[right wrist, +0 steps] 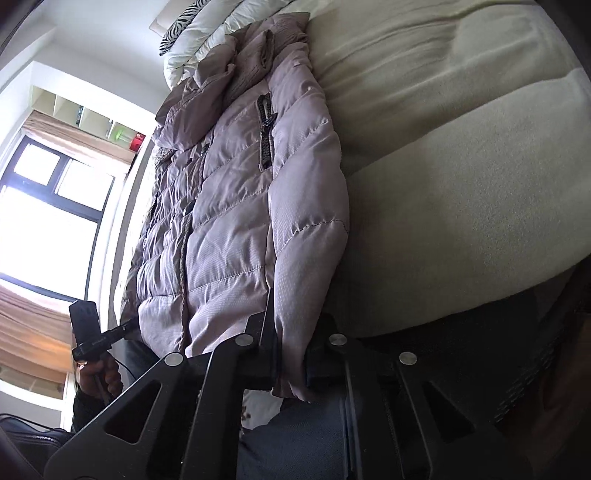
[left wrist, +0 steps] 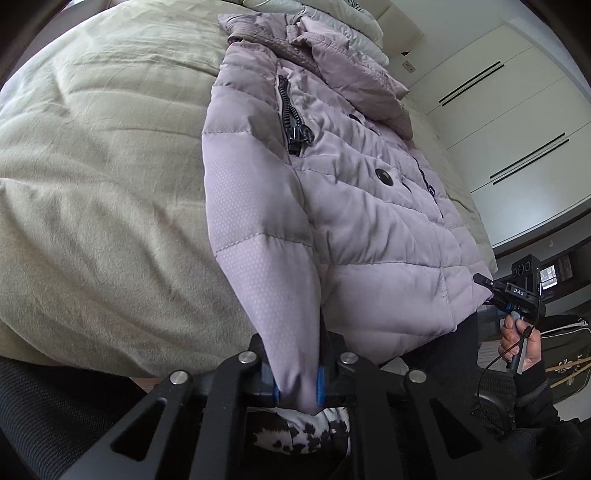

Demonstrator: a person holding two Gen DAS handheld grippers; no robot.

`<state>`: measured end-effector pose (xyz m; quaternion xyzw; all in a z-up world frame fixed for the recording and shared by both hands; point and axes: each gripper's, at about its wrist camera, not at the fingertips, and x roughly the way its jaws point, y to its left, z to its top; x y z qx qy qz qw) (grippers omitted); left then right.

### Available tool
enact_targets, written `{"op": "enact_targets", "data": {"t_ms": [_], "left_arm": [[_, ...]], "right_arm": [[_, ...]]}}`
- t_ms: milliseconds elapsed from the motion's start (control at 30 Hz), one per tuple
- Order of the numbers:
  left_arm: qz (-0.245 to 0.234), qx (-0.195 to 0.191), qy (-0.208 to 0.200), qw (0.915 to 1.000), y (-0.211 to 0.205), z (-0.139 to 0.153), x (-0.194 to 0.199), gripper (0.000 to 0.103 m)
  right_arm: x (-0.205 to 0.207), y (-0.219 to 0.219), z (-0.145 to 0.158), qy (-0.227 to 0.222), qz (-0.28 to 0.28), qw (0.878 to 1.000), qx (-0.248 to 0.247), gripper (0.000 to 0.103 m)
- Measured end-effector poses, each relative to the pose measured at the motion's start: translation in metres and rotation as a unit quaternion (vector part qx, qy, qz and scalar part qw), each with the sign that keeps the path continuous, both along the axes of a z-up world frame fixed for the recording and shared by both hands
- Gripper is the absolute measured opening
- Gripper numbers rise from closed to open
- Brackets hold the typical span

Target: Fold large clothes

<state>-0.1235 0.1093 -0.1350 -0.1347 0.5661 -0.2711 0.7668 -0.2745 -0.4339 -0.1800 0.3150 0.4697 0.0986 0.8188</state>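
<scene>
Lilac quilted jacket (left wrist: 369, 206) flat on beige bed (left wrist: 92, 166) | left tool (left wrist: 299, 384), right tool (right wrist: 291, 373) clamp its hem corners

A beige blanket (left wrist: 99, 192) is covering the bed, filling the left half of the left wrist view and the right half of the right wrist view. White pillows (right wrist: 207, 37) are lying at the top of the frame, one with a zebra pattern (right wrist: 177, 29). White wardrobe doors (left wrist: 517, 122) with dark slot handles are occupying the right of the left wrist view. A dark-framed window (right wrist: 48, 206) is letting in bright daylight at left in the right wrist view, with open white shelving (right wrist: 81, 114) standing above it.
</scene>
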Motion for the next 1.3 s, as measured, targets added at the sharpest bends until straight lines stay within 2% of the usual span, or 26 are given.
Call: {"op": "enact_targets", "data": {"t_ms": [167,300,400,500,600,700,767,867,1000,1167,1300], "left_arm": [[-0.016,0.002,0.014,0.9998,0.009,0.006,-0.031,0.013],[-0.019,-0.015,0.032,0.9992,0.025,0.018,-0.06,0.012],[-0.002,-0.086,0.029,0.9959,0.043,0.036,-0.068,0.012],[0.033,-0.185,-0.003,0.9822,0.062,0.068,-0.051,0.012],[0.05,-0.254,-0.053,0.9645,0.064,0.107,-0.026,0.012],[0.052,-0.302,-0.098,0.947,0.055,0.141,0.005,0.012],[0.063,-0.335,-0.111,0.9336,0.051,0.154,0.031,0.012],[0.094,-0.351,-0.145,0.9205,0.047,0.17,0.076,0.012],[0.138,-0.397,-0.129,0.8983,0.045,0.165,0.142,0.012],[0.188,-0.398,-0.108,0.8914,0.04,0.153,0.227,0.012],[0.213,-0.375,-0.101,0.8968,0.029,0.146,0.291,0.012]], "right_arm": [[-0.014,-0.004,0.006,0.003,0.005,1.0,0.001,0.008],[-0.037,-0.005,0.009,0.011,0.008,1.0,0.028,0.008],[-0.049,-0.002,0.018,-0.001,0.009,0.999,0.053,0.008],[-0.041,-0.006,0.041,-0.046,0.006,0.995,0.086,0.008],[-0.015,-0.004,0.073,-0.1,0.009,0.989,0.104,0.008],[0.02,-0.006,0.11,-0.157,0.007,0.98,0.121,0.008],[0.044,-0.01,0.131,-0.189,-0.006,0.972,0.142,0.008],[0.088,-0.018,0.155,-0.225,-0.025,0.961,0.161,0.008],[0.157,-0.033,0.175,-0.242,-0.057,0.954,0.166,0.008],[0.244,-0.048,0.187,-0.236,-0.096,0.956,0.143,0.008],[0.322,-0.066,0.181,-0.211,-0.136,0.958,0.137,0.008]]}}
